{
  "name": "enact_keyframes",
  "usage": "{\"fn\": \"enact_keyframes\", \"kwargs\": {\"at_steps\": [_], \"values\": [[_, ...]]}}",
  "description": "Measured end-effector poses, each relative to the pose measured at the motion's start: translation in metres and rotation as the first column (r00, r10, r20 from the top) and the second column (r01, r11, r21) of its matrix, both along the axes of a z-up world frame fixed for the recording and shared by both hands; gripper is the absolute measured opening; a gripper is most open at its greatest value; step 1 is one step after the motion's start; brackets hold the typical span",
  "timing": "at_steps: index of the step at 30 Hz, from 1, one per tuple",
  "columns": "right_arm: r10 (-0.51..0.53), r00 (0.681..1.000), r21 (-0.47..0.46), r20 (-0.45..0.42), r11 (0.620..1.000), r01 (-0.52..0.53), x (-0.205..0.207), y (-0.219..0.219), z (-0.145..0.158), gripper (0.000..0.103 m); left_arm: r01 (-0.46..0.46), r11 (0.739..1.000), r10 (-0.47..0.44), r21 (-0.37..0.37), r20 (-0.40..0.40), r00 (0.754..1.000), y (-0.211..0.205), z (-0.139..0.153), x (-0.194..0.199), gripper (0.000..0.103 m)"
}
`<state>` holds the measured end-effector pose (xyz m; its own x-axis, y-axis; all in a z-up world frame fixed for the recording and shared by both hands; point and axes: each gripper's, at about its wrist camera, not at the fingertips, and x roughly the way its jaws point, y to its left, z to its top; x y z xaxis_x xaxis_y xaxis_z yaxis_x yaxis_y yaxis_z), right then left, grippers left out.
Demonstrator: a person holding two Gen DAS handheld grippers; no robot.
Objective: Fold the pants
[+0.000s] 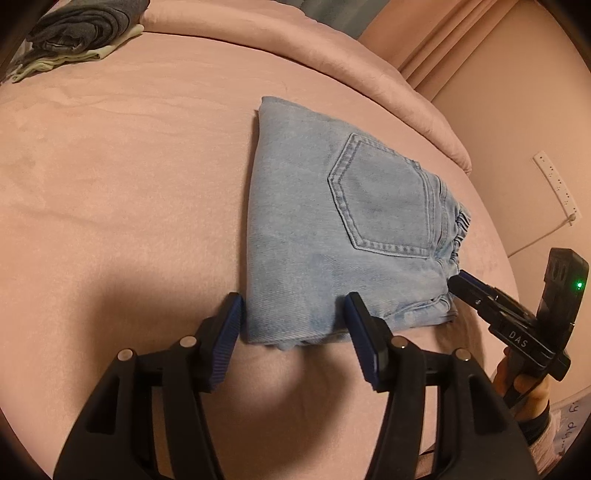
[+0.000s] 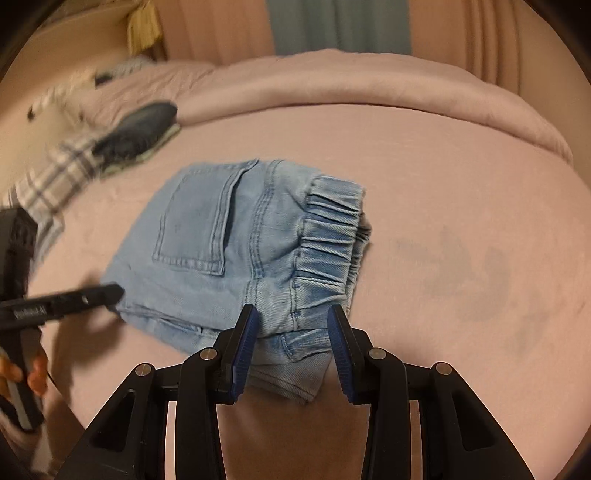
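Note:
Light blue denim pants [image 1: 314, 229] lie folded into a compact packet on the pink bed [image 1: 110, 184], back pocket facing up. My left gripper [image 1: 295, 314] is open over the packet's near edge, with one finger beside the left fold and the other above the denim. My right gripper [image 2: 291, 325] is open too, its blue pads either side of the elastic waistband [image 2: 328, 236] corner without pinching it. In the left wrist view the right gripper [image 1: 458, 280] reaches the waistband end from the right. The right wrist view shows the left gripper [image 2: 114, 291] at the pants' [image 2: 207, 229] opposite end.
A pile of dark folded clothes [image 1: 81, 29] sits at the bed's far left corner, next to a plaid cloth [image 2: 55, 177]. A rolled pink duvet [image 1: 295, 48] runs along the back. A power strip [image 1: 557, 184] hangs on the right wall. Bare sheet surrounds the pants.

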<state>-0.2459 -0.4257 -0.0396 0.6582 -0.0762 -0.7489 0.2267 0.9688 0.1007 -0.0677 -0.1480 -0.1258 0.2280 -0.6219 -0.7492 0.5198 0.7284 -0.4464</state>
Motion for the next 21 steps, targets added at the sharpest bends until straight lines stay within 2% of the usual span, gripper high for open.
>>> {"fn": "enact_keyframes", "kwargs": {"at_steps": [3,8,10,12,13,18,21], "values": [[-0.034,0.999,0.054,0.036,0.998,0.032,-0.002,-0.006,-0.005,0.04,-0.015,1.0,0.015,0.011,-0.003,1.0,0.001,0.007,0.0,0.058],[-0.055,0.996,0.113,0.074,0.992,0.047,-0.006,-0.012,-0.012,0.043,-0.016,0.999,0.014,0.031,0.065,0.998,-0.01,0.03,0.002,0.057],[-0.067,0.995,0.134,0.07,0.989,0.058,-0.015,-0.012,-0.014,0.05,-0.009,0.999,0.005,0.035,0.103,0.995,-0.023,0.038,0.007,0.057],[-0.08,0.996,0.206,0.045,0.976,0.069,-0.022,-0.017,-0.023,0.051,-0.002,0.999,-0.004,0.047,0.132,0.991,-0.035,0.04,0.015,0.057],[-0.092,0.994,0.245,0.066,0.967,0.074,-0.025,-0.022,-0.025,0.051,0.005,0.999,-0.012,0.048,0.137,0.99,-0.044,0.042,0.021,0.057],[-0.076,0.995,0.226,0.065,0.972,0.06,-0.027,-0.016,-0.024,0.051,0.003,0.996,-0.019,0.092,0.173,0.985,-0.079,0.041,0.055,0.057],[-0.075,0.994,0.252,0.074,0.966,0.055,-0.029,-0.02,-0.027,0.051,0.022,0.991,-0.031,0.131,0.073,0.997,-0.095,0.018,0.083,0.057]]}}
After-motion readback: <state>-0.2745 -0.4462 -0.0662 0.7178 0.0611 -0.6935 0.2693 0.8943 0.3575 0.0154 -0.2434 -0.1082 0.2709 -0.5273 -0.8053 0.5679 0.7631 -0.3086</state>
